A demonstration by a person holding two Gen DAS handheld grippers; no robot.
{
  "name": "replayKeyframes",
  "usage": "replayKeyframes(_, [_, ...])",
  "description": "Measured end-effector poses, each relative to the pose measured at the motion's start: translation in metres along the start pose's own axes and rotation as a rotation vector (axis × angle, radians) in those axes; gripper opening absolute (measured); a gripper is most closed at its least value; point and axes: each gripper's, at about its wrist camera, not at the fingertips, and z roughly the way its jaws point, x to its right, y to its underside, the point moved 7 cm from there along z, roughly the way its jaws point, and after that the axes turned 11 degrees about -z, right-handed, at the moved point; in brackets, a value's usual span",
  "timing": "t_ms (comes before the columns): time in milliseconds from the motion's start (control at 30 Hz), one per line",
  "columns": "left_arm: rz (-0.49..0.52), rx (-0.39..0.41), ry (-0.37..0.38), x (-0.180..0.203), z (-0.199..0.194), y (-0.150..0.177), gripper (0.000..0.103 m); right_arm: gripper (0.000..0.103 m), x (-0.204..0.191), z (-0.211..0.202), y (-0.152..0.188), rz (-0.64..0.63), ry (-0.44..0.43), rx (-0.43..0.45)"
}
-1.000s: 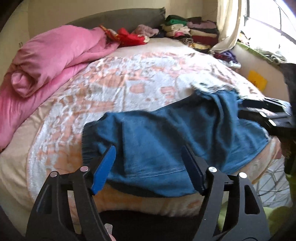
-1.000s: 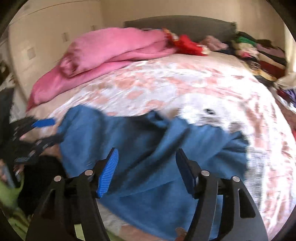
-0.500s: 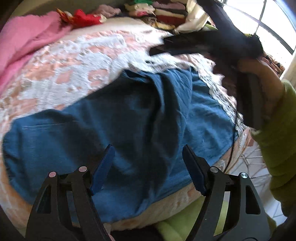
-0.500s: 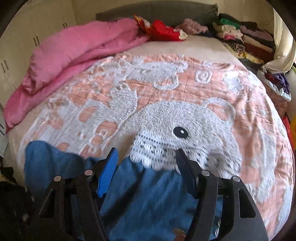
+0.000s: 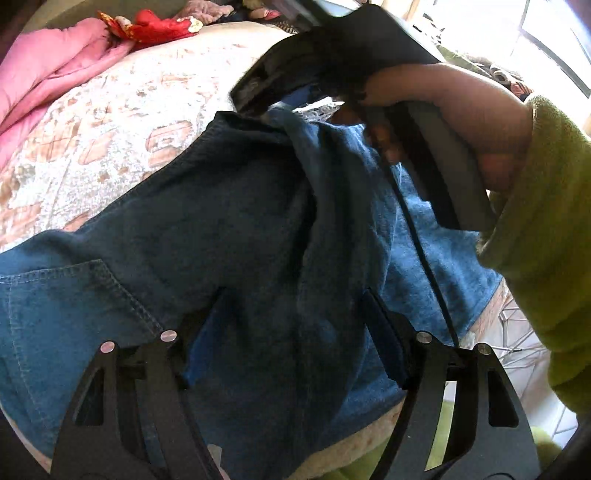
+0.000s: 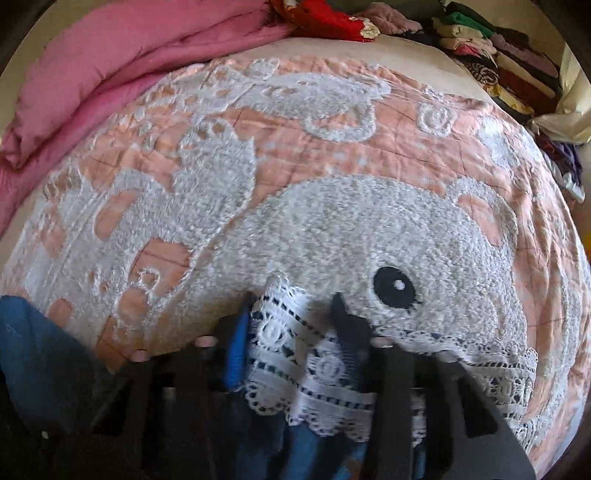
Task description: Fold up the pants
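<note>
The blue denim pants (image 5: 240,229) lie rumpled across the near edge of the bed, with a white lace hem (image 6: 317,365) at the leg end. My left gripper (image 5: 295,336) is open, low over the pants' middle, a raised fold of cloth between its fingers. My right gripper (image 6: 291,332) is over the lace hem, jaws apart on each side of the lace. It also shows in the left wrist view (image 5: 332,62), held by a hand in a green sleeve, at the pants' far end.
The bed has a peach and white bear blanket (image 6: 332,184). A pink duvet (image 6: 110,74) lies at the far left, a red garment (image 5: 159,26) and stacked folded clothes (image 6: 498,55) at the head. A window (image 5: 517,29) is at right.
Both grippers have dropped closer to the pants. The right gripper has moved forward to the lace hem and its jaws have narrowed. The left gripper has shifted right along the pants.
</note>
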Motion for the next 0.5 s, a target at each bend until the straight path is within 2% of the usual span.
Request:
replayKeyframes(33, [0.001,0.002,0.001,0.0,0.0,0.001,0.065,0.012,0.005,-0.006,0.001,0.019,-0.019,0.013])
replayKeyframes(167, [0.009,0.017,0.001,0.0,-0.002,0.003,0.065,0.01,0.021,-0.037,0.007,0.053,-0.014,0.087])
replayKeyframes(333, [0.026,0.034,-0.017,0.003,-0.003,0.006,0.065,0.01,0.048,-0.097,0.028,0.141,-0.01,0.195])
replayKeyframes(500, [0.061,0.076,-0.067,0.002,-0.01,0.003,0.065,0.01,0.069,-0.167,0.066,0.2,0.029,0.298])
